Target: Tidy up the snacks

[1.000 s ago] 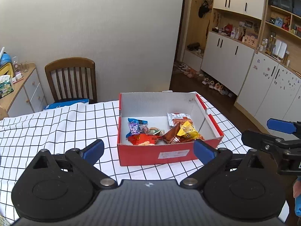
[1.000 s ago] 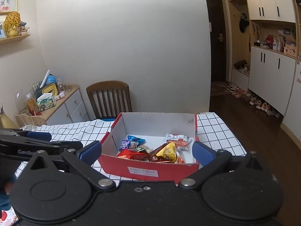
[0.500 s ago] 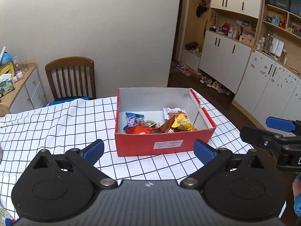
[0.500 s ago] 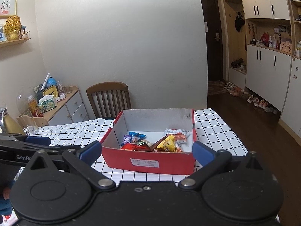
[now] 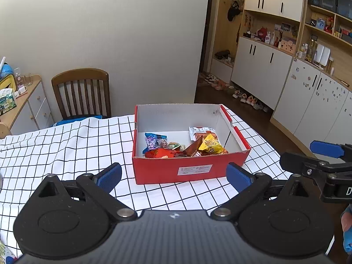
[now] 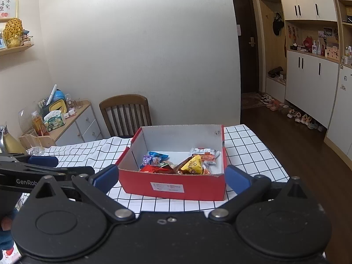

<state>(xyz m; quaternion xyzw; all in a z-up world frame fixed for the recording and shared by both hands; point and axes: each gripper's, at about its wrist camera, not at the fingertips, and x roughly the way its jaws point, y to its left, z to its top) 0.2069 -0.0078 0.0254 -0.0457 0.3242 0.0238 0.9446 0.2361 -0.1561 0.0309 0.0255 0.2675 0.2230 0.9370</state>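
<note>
**Both grippers empty, snacks gathered in the red box**

Nearest to us, at the bottom of the left wrist view, our left hand-held gripper has its blue pads spread wide with nothing between them. In the right wrist view our right hand-held gripper is spread just as wide and equally empty. Each tool also shows at the edge of the other's frame: the right one at the right edge of the left view, the left one at the left edge of the right view.

Beyond the fingertips lies the surface under its white cloth with a black grid. In the middle of both frames sits the red box, open at the top, with a white label on its near wall. The snacks are inside it, heaped against the near wall: a yellow packet to the right, a red wrapper and small blue and purple ones to the left, and a white-and-orange packet behind. We see no loose snack on the cloth around the box, though the lower corners of the frames are hidden by our own tools.

Farther back stand a wooden chair at upper left and the white cabinets at right.

We judge the collecting step as done or nearly so. Any next move would call for checking the hidden corners, or lowering one gripper over the box rim to tidy the heap.
</note>
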